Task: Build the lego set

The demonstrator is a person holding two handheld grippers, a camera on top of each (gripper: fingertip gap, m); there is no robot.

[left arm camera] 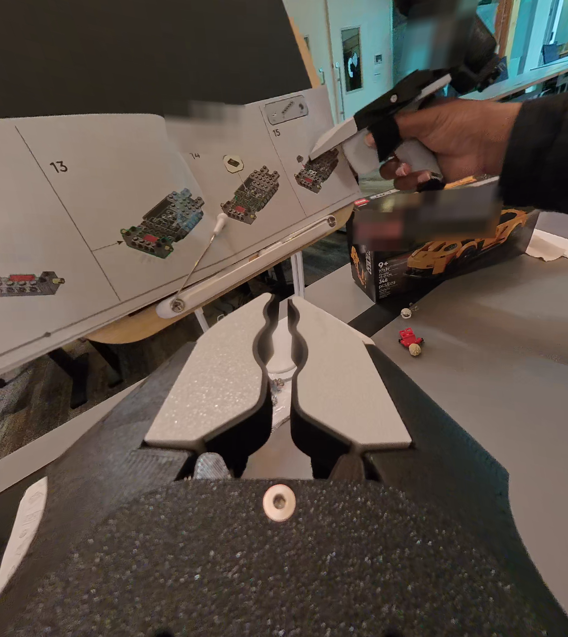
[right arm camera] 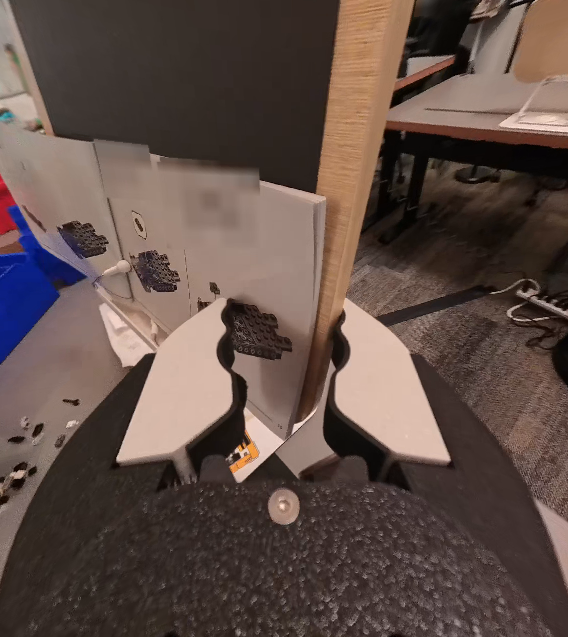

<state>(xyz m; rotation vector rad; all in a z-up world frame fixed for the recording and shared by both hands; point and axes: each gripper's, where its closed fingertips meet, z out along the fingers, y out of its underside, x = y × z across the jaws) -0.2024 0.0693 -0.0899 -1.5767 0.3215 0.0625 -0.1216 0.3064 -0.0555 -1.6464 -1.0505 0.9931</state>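
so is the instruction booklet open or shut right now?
Open. The instruction booklet is spread on its stand, showing several build steps; the right gripper is open at its right page edge.

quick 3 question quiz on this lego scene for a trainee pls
1. True or false: the right gripper has its jaws open at the right edge of the instruction booklet.
2. What colour is the car pictured on the lego box? A red, B yellow, C blue.
3. Fill in: the small red piece lies on the grey ___.

Key: 1 true; 2 B; 3 table.
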